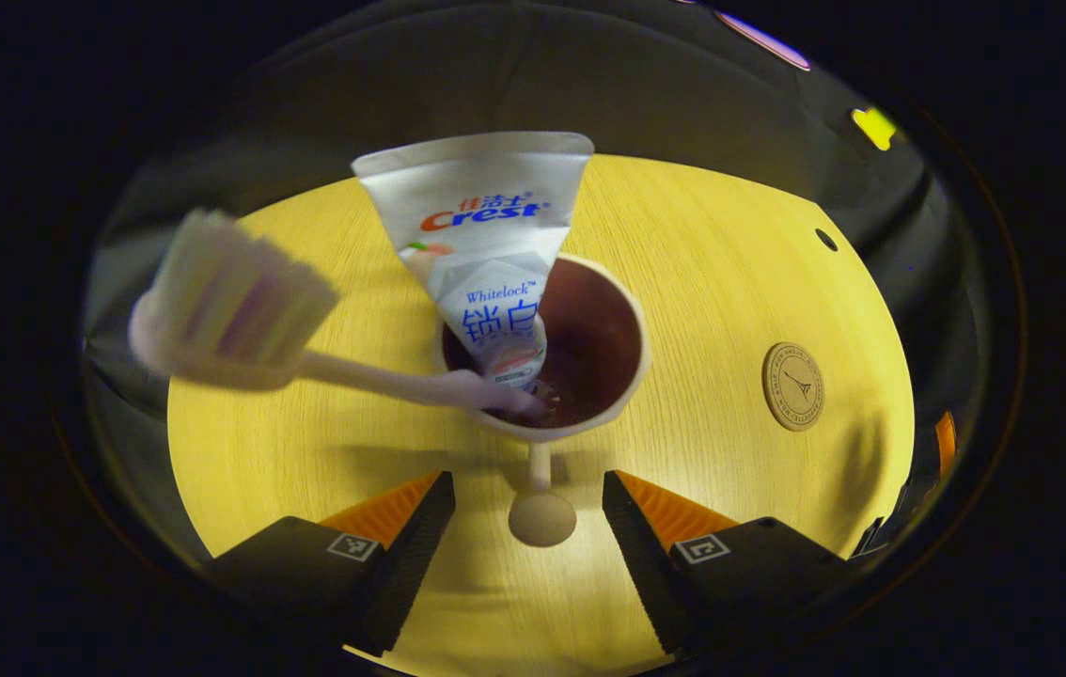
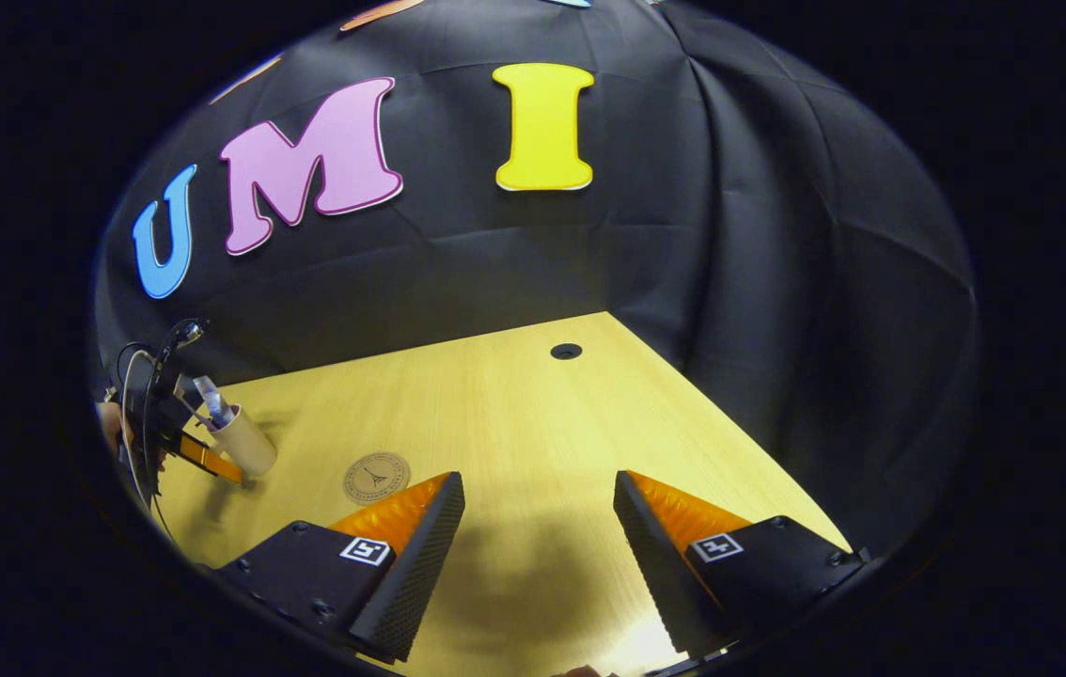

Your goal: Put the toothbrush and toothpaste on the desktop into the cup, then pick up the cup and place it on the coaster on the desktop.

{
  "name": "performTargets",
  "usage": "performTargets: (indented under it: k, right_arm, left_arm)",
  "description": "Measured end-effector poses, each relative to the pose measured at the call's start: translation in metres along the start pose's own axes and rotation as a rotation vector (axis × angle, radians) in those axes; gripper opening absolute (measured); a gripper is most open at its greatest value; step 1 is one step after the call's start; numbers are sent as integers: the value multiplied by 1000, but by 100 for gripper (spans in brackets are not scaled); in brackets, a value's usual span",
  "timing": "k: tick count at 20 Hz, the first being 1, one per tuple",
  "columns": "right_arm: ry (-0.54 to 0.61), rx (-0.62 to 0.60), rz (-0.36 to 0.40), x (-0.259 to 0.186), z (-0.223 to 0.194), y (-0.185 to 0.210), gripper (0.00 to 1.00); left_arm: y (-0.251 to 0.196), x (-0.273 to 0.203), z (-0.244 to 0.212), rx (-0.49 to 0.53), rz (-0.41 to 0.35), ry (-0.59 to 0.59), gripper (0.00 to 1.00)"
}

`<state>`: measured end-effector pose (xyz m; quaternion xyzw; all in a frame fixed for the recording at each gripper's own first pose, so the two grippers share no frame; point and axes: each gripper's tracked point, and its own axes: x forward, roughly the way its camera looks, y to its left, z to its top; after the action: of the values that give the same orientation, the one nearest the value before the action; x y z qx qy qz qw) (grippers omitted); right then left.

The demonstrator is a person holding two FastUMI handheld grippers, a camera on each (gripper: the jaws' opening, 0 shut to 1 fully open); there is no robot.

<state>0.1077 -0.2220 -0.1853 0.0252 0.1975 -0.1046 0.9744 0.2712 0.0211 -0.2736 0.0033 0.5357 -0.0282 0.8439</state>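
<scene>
Desktop: pale yellow wood-grain tabletop point(image 1: 740, 282), with a small dark round hole point(image 2: 566, 352) near its far edge.
Cup: cream cup with a dark brown inside point(image 1: 603, 348), standing upright on the desktop ahead of the left gripper; a thin handle with a round end sticks out from its near side between the fingers.
Toothpaste: white squeeze tube with printed lettering point(image 1: 486, 244), standing cap-down in the cup, flat crimped end up.
Toothbrush: pale pink brush with pastel bristles point(image 1: 232, 310), handle end in the cup, head leaning out to the left over the rim.
Coaster: round tan disc with a printed emblem point(image 1: 792, 386), flat on the desktop right of the cup, apart from it.
Left gripper point(image 1: 528, 527): fingers spread, either side of the cup's handle, touching nothing.
Right gripper point(image 2: 538, 536): fingers spread over bare desktop, well apart from the cup.
</scene>
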Motion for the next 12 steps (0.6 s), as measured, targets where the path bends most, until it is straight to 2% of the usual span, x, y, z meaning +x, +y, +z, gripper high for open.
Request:
performTargets:
  k: [5, 6, 8, 9, 10, 12]
  right_arm:
    - [1, 19, -35, -6, -3, -21, 98]
    - [1, 21, -41, -7, -5, -24, 98]
    - [3, 28, -49, -9, -7, -30, 98]
    - [5, 29, -53, -10, -9, -33, 98]
    - [7, 32, -57, -11, -11, -35, 98]
    - [17, 40, -59, -12, -15, -39, 98]
  left_arm:
    - [1, 10, 5, 28, 9, 81, 98]
    - [0, 11, 4, 39, 8, 100, 94]
    - [1, 13, 3, 60, 16, 124, 95]
    - [0, 12, 4, 66, 19, 128, 91]
    - [0, 12, 6, 70, 19, 132, 82]
    - [-1, 10, 9, 69, 17, 138, 74]
